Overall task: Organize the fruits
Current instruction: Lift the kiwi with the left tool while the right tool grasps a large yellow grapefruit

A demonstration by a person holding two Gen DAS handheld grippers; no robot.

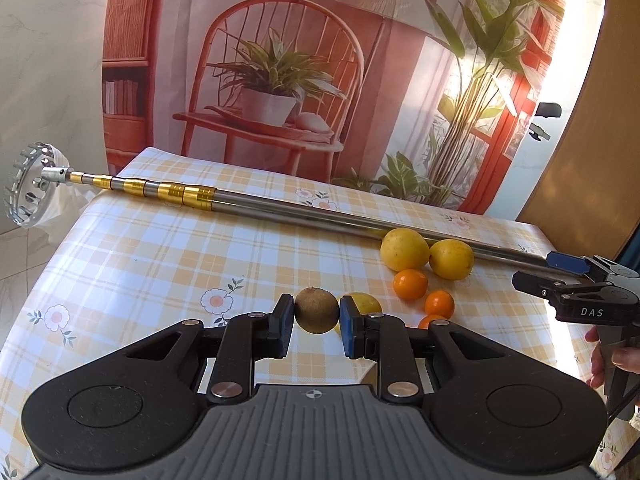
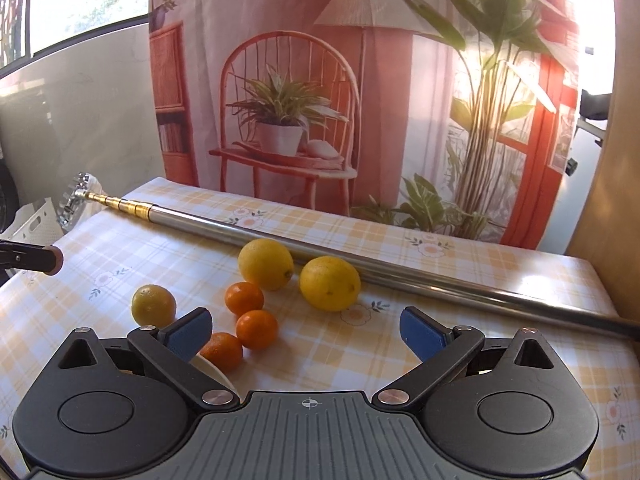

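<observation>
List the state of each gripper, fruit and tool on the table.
left gripper: shut on the brown fruit, lifted
right gripper: open, empty
lemons: three, loose on the tablecloth
oranges: three, clustered
picker pole: lying flat, extended

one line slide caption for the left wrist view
Left gripper clamps a brown fruit above the checked tablecloth, lemons and oranges beyond.

left wrist: low, close, facing backdrop (image 1: 280, 60); right wrist: same; shared: lemons (image 2: 328, 283)
</observation>
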